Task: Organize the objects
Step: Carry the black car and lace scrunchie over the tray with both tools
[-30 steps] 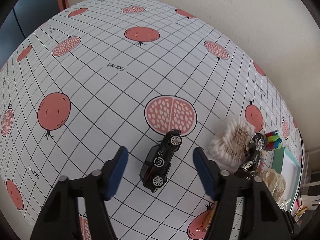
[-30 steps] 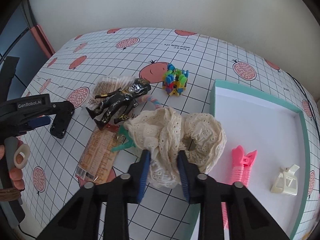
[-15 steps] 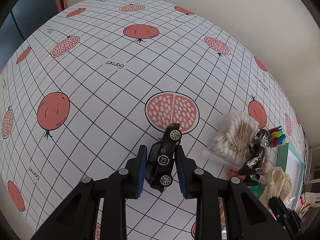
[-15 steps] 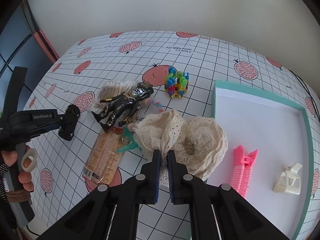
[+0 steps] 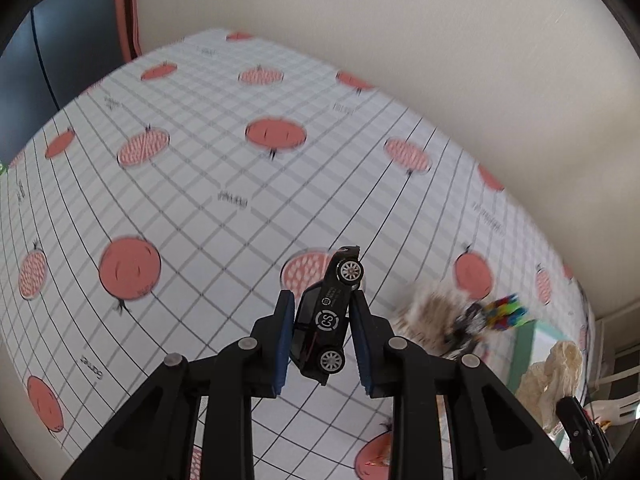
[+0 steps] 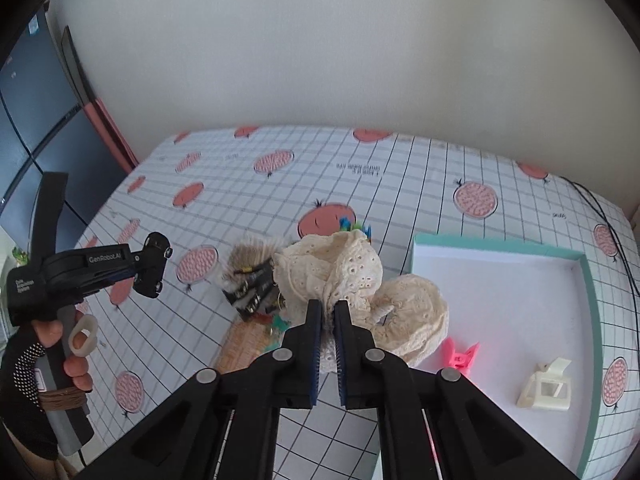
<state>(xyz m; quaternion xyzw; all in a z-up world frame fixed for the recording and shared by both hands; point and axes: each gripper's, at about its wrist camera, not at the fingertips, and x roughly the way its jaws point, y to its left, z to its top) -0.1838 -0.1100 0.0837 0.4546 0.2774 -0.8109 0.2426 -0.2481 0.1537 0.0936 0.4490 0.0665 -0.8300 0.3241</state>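
A black toy car (image 5: 326, 316) hangs nose-up above the pomegranate-print tablecloth, with my left gripper (image 5: 322, 330) shut on its sides. The right wrist view shows the same car (image 6: 152, 266) at the left, held in the air by that gripper. My right gripper (image 6: 327, 312) is shut on a cream lace scrunchie (image 6: 344, 276), which is lifted and drapes over the near left corner of the white tray with a teal rim (image 6: 592, 280). In the left wrist view the scrunchie (image 5: 554, 376) dangles at the far right.
A pink hair claw (image 6: 460, 356) and a cream hair clip (image 6: 546, 386) lie in the tray. Left of the tray sit a black figure (image 6: 254, 284), a cotton swab pack (image 6: 250, 254), an orange packet (image 6: 240, 344) and a colourful bead toy (image 6: 356, 226). A person's hand (image 6: 76, 354) holds the left gripper's handle.
Both grippers closed, the left on the toy car and the right on the scrunchie. Both then rose, lifting the car and the scrunchie off the table.
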